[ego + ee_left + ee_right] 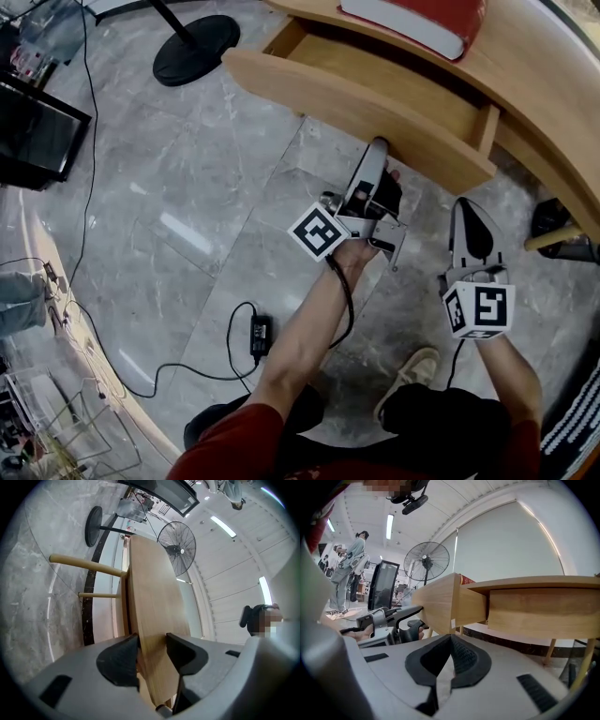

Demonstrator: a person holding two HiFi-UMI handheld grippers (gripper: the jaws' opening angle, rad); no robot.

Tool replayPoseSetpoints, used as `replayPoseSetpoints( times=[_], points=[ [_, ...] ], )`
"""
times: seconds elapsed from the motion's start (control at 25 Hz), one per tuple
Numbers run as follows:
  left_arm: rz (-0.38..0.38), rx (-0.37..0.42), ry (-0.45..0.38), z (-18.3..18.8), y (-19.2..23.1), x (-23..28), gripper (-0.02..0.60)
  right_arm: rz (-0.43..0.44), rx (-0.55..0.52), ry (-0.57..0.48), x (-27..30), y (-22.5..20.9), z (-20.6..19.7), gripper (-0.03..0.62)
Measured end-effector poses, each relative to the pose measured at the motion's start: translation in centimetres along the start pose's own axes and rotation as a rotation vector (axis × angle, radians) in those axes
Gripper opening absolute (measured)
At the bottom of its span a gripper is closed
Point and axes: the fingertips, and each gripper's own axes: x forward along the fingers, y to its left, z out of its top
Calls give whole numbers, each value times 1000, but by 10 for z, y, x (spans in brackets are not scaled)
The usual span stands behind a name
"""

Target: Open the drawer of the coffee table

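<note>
The wooden coffee table [544, 84] runs across the top right of the head view. Its drawer [375, 80] stands pulled out towards me, and the inside looks empty. My left gripper [380, 148] reaches up from below and is shut on the drawer front [150, 597]. That panel fills the gap between the black pads [123, 660] in the left gripper view. My right gripper [466, 208] hangs to the right, below the drawer's end, touching nothing. Its jaws [450, 639] are shut and empty. The right gripper view shows the drawer front [438, 599] jutting out from under the tabletop [534, 583].
A red book [422, 19] lies on the tabletop. On the marble floor are a black fan base [197, 49], a power adapter [261, 335] with trailing cable, and a dark monitor [33, 141] at left. A person [349, 569] stands far off.
</note>
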Motion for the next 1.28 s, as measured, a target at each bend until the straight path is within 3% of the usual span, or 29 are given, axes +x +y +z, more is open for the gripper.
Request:
replayPoseSetpoints(
  times=[0.52,1.28],
  points=[
    [2,11,-5,4,-24,-46,198,-16,-34,0,-17,14,-5,-5],
    [-19,28,-14,6,-22,-54,210,-7,-46,18,-17,15,-15,-5]
  ],
)
